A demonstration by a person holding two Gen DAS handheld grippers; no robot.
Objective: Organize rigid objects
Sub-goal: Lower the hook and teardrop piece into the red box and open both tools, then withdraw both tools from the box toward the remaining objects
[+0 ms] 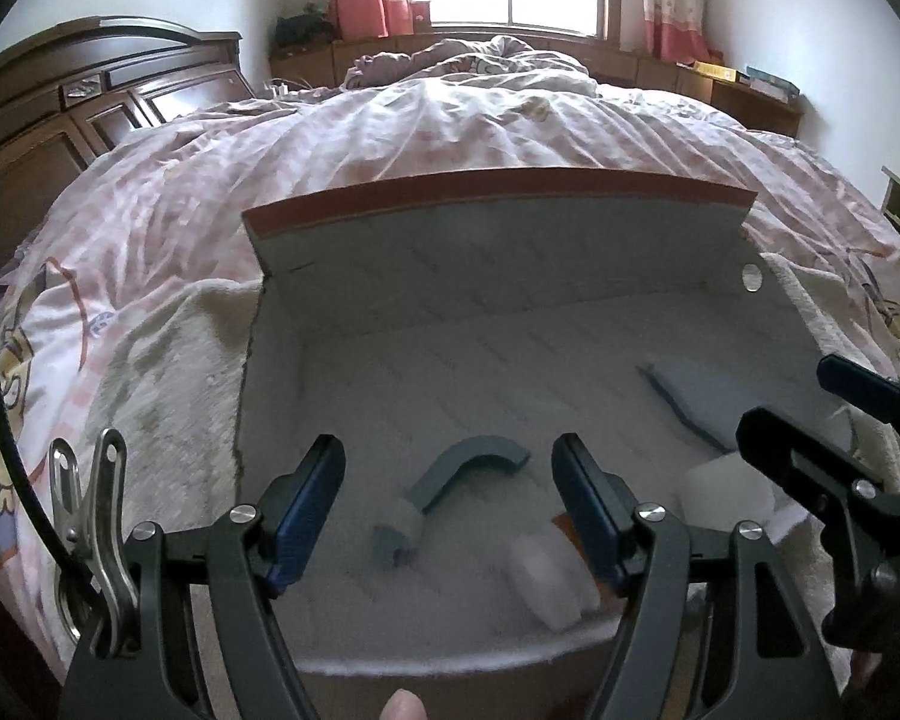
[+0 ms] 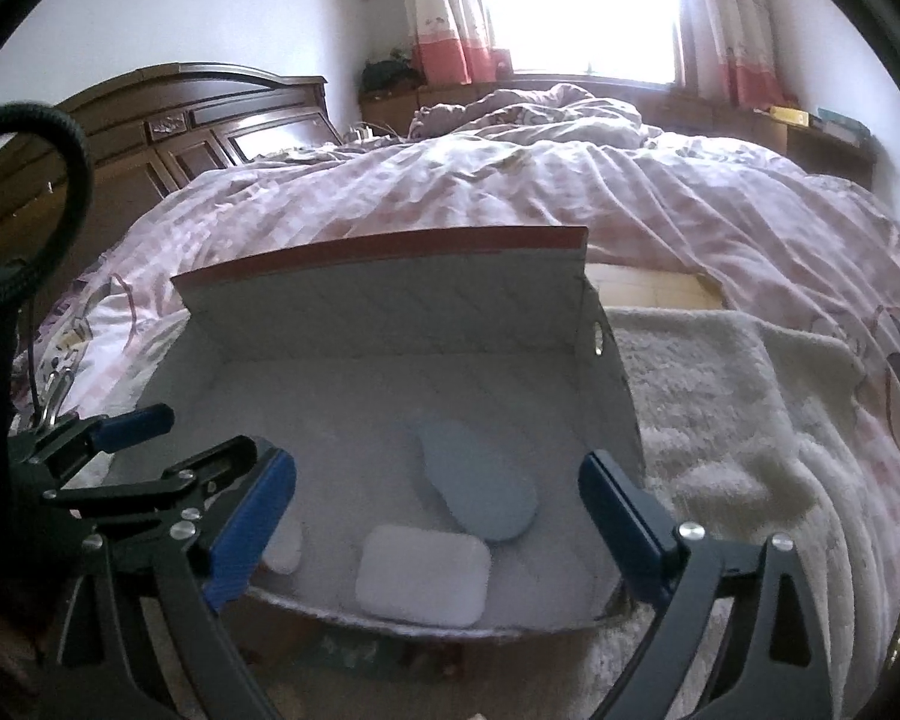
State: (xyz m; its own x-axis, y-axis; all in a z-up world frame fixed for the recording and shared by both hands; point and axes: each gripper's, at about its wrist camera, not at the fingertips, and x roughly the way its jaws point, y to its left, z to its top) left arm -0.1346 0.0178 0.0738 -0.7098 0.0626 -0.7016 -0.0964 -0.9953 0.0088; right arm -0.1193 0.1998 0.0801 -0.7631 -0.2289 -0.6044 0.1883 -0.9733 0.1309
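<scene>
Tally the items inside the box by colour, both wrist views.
Inside the box:
Blue-grey: 3, curved piece, small roll, flat oval pad
White: 2, rounded rectangular block, small block
Total: 5
Both claws, left and right, are open and empty.

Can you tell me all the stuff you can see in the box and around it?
box: one, grey-white inside with a red top edge, on the bed
curved piece: one, grey-blue, inside box
oval pad: one, light blue, inside box
white blocks: two, inside box near front edge
fluffy blanket: one, cream, under box
quilt: one, pink checked, over bed
headboard: one, dark wood, left
curtains: pair, white and pink, at window
left gripper: open, empty
right gripper: open, empty
</scene>
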